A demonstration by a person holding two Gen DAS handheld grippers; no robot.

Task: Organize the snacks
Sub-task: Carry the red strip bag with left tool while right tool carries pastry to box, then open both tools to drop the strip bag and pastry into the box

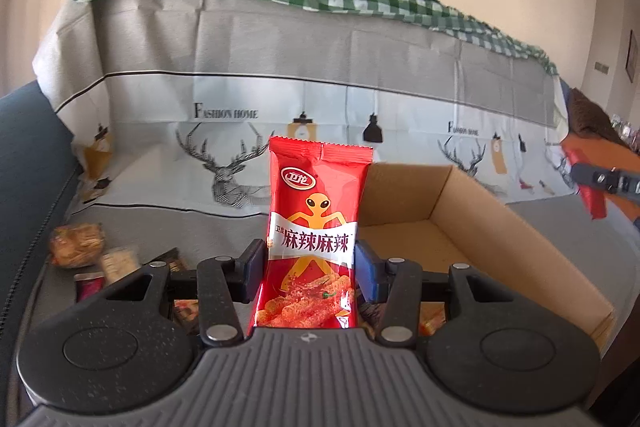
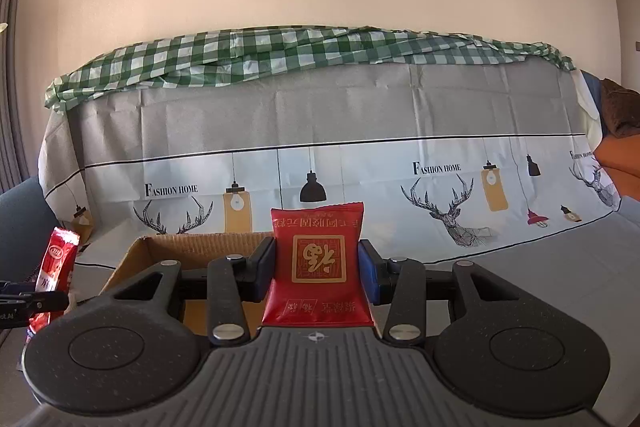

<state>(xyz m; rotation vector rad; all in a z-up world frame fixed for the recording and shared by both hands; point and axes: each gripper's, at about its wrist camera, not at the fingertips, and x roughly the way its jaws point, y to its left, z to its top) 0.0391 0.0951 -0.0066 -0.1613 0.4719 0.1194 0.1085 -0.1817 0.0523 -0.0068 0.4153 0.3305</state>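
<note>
With the cardboard box as the landmark, a small heap of loose snack packets lies well to its left on the grey sofa cover, still unsorted.

Next, also left of the box and raised above the cover, the left tongs are closed onto the sides of a tall red spicy-strip packet, which stands upright between the pads with its lower end tucked back against the tool body. In this view the box looks bare inside.

To the right, in front of the box, the right tongs are closed on a squarer red pouch with a gold seal, also upright; its print reads upside down. The box sits just behind and to the left of this pouch in the right wrist view.

Judging from this, both packets are picked and the step in hand is carrying them to the box. The next move calls for bringing each packet over the box opening, one at a time so the tools do not meet, lowering it inside, then parting the pads. The glossy wrappers may slip or cling.
</note>
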